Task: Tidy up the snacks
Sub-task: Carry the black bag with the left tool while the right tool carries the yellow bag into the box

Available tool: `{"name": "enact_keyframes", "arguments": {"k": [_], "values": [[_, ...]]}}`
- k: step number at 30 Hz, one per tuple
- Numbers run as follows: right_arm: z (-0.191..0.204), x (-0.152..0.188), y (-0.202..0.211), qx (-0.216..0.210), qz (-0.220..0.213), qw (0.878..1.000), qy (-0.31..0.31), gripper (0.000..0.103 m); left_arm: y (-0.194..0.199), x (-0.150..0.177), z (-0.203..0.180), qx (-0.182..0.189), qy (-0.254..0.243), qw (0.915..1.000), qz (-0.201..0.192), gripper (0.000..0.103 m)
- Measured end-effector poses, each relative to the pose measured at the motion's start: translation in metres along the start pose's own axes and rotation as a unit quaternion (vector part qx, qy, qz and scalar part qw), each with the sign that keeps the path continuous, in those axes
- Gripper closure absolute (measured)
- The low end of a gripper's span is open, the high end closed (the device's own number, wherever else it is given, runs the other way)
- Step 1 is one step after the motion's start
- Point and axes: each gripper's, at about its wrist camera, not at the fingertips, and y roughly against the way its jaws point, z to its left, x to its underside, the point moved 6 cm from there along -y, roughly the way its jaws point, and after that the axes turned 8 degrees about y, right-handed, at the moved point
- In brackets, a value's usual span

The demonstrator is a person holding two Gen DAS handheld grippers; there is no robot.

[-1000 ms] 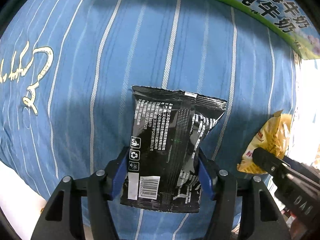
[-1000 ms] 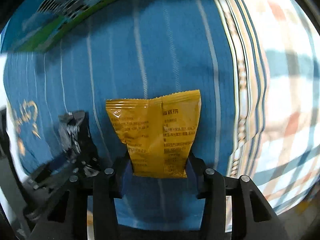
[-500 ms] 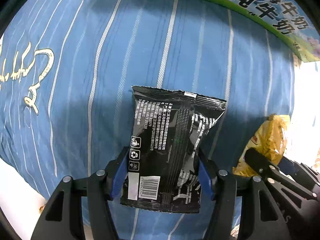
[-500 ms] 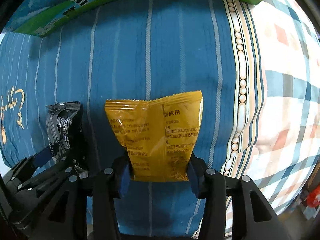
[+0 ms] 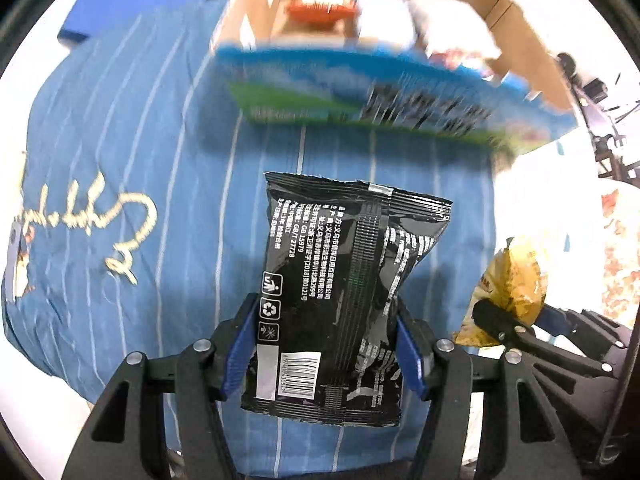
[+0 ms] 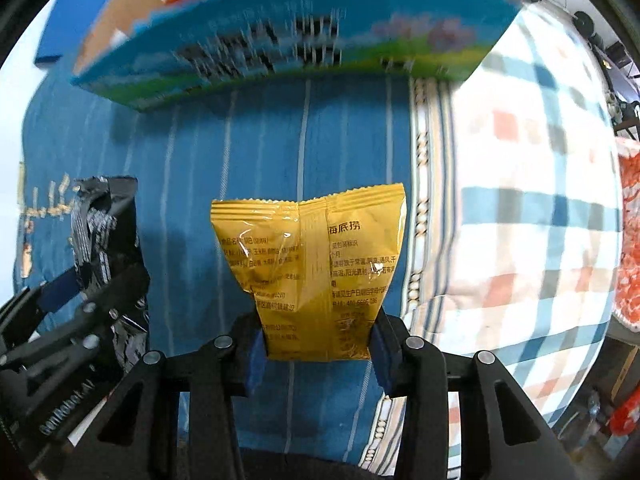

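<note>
A blue striped bedsheet (image 5: 168, 184) with gold script sewn into it covers the surface, and a checked blanket (image 6: 532, 216) lies to its right. The left gripper (image 5: 324, 356) is clamped on the lower part of a black snack packet (image 5: 340, 292), held upright above the sheet with its barcode end down between the blue pads. In that view, at about four o'clock, the right gripper (image 5: 504, 320) pinches a yellow snack packet (image 5: 512, 288). The right wrist view shows that same yellow packet (image 6: 316, 276) squeezed at its lower end between the right gripper's (image 6: 318, 354) pads, with the black packet (image 6: 104, 240) and left gripper (image 6: 68, 300) at nine o'clock. Beyond both packets, at twelve o'clock, stands an open cardboard box (image 5: 400, 92) with a blue and green printed side, blurred in both views; a red wrapper (image 5: 320, 4) and some pale packets already sit inside it. As I read it, the tidying is partway along: some snacks are boxed, two are in hand and near the box, and both have yet to be carried over its rim and dropped in. Whether more snacks wait elsewhere cannot be told.
</note>
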Motion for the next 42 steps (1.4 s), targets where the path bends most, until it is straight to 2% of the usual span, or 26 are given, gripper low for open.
{"name": "enact_keyframes", "arguments": {"k": [6, 11, 15, 19, 25, 31, 37, 42], "values": [[-0.001, -0.002, 0.062, -0.005, -0.049, 0.999, 0.011, 0.058, 0.058, -0.021, -0.006, 0.035, -0.003, 0.9982, -0.048, 0.044], [0.02, -0.017, 0.105, -0.018, -0.088, 0.996, 0.015, 0.058, 0.102, -0.049, -0.022, 0.072, -0.009, 0.9944, -0.077, 0.044], [0.035, -0.049, 0.135, -0.045, -0.114, 0.992, 0.014, 0.058, 0.124, -0.085, -0.026, 0.098, -0.006, 0.9913, -0.088, 0.044], [0.034, -0.083, 0.157, -0.041, -0.144, 0.988, 0.021, 0.058, 0.127, -0.124, -0.023, 0.122, 0.013, 0.9891, -0.082, 0.044], [0.038, -0.14, 0.169, -0.036, -0.158, 0.987, 0.024, 0.058, 0.104, -0.183, -0.019, 0.143, 0.035, 0.9884, -0.038, 0.044], [0.028, -0.193, 0.128, -0.054, -0.118, 0.992, 0.011, 0.058, 0.048, -0.228, -0.017, 0.13, 0.052, 0.9897, 0.033, 0.044], [0.021, -0.22, 0.079, -0.054, -0.073, 0.996, 0.011, 0.058, -0.012, -0.244, -0.022, 0.084, 0.042, 0.9904, 0.101, 0.044], [0.024, -0.23, 0.044, -0.064, -0.033, 0.997, 0.012, 0.058, -0.05, -0.249, -0.025, 0.07, 0.043, 0.9859, 0.146, 0.044]]}}
